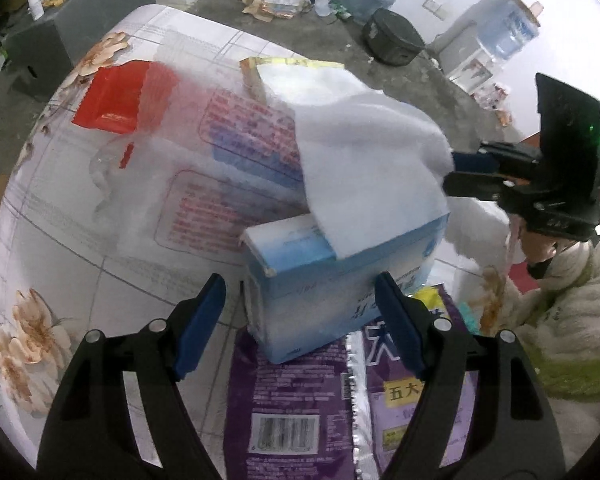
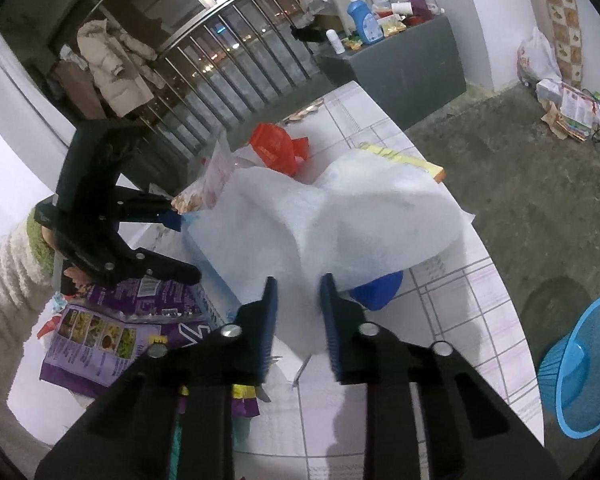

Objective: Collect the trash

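The right tongs [image 2: 298,320] are clenched on a white paper towel [image 2: 340,216], which drapes up and away from the blue pads toward the middle of the right wrist frame. In the left wrist view the same towel [image 1: 364,152] hangs over the top of a light-blue tissue box [image 1: 340,276] at centre, with the right tongs [image 1: 456,172] entering from the right edge and pinching its far corner.

The left tongs [image 1: 300,320] are spread wide, released, one pad on each side of the tissue box without a clear grip; the right pad sits just beside the box's side, the left pad stands apart from it. The box rests partly on a purple snack packet [image 1: 300,400] at the bottom of the frame.

Behind the towel, in the upper left of the left wrist view, lie a clear plastic bag with red print [image 1: 220,184] and a red plastic bag [image 1: 116,96]. A yellow-edged packet [image 2: 416,160] lies at the table's far edge, partly under the towel.

The table [image 2: 452,320] has a floral tiled cloth and a rounded edge curving down the right of the right wrist frame. That stretch of tabletop near the edge is open. Beyond the edge, on the concrete floor at lower right, a blue mesh wastebasket [image 2: 584,364] lies tipped, well apart from the towel.
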Demonstrator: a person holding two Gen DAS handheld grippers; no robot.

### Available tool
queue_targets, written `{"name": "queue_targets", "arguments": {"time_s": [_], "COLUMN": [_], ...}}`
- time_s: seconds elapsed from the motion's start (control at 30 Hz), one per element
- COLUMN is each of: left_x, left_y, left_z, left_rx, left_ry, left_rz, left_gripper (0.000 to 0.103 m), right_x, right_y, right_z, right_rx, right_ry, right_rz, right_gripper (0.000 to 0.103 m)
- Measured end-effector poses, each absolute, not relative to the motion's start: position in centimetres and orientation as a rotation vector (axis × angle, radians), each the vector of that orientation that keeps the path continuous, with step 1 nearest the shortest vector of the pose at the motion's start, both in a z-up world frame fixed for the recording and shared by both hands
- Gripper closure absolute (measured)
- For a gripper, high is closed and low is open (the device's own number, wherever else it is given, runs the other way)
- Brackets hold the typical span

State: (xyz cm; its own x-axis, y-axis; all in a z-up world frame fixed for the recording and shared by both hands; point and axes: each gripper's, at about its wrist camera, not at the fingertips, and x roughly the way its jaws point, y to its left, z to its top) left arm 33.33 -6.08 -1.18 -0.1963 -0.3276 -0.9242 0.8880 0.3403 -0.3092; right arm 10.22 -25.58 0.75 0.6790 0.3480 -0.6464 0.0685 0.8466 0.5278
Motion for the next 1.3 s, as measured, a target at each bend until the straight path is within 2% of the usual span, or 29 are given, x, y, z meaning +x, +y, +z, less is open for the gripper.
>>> {"name": "queue_targets", "arguments": {"time_s": [0.1, 0.27, 0.57, 0.73, 0.77, 0.83, 1.03, 1.3], "left_x": [32.9, 31.8, 25.3, 23.6, 23.5, 23.5, 21.7, 18.0], "left_y": [-5.6, -4.2, -5.2, -7.0, -6.8, -7.4, -6.2, -3.3], "left_z": [-0.3, 1.6, 5.2, 4.8, 4.5, 4.1, 5.0, 9.0], "left_rx": [0.540, 0.474, 0.494, 0.448, 0.441, 0.410, 0.375, 0.326], "left_ry": [1.314, 1.296, 1.258, 1.389, 1.411, 1.456, 1.426, 1.356], "left_rz": [-1.252, -1.311, -1.376, -1.269, -1.240, -1.211, -1.151, -1.049], "left_gripper": [0.048, 0.061, 0.063, 0.064, 0.072, 0.072, 0.073, 0.074], "right_x": [10.2, 10.1, 8.3, 7.6, 7.3, 6.8, 4.0, -0.5], "right_y": [-25.1, -24.3, -23.8, -23.6, -23.7, -23.8, -24.8, -27.1], "right_z": [0.9, 0.9, -0.2, -0.8, -0.7, -0.7, 1.3, 4.4], "right_rx": [0.556, 0.595, 0.667, 0.675, 0.680, 0.684, 0.688, 0.708], "right_ry": [0.825, 0.829, 0.784, 0.762, 0.754, 0.744, 0.656, 0.529], "right_rz": [0.160, 0.134, 0.078, 0.069, 0.066, 0.065, 0.067, 0.084], "right_gripper": [0.089, 0.093, 0.095, 0.096, 0.096, 0.096, 0.098, 0.099]}}
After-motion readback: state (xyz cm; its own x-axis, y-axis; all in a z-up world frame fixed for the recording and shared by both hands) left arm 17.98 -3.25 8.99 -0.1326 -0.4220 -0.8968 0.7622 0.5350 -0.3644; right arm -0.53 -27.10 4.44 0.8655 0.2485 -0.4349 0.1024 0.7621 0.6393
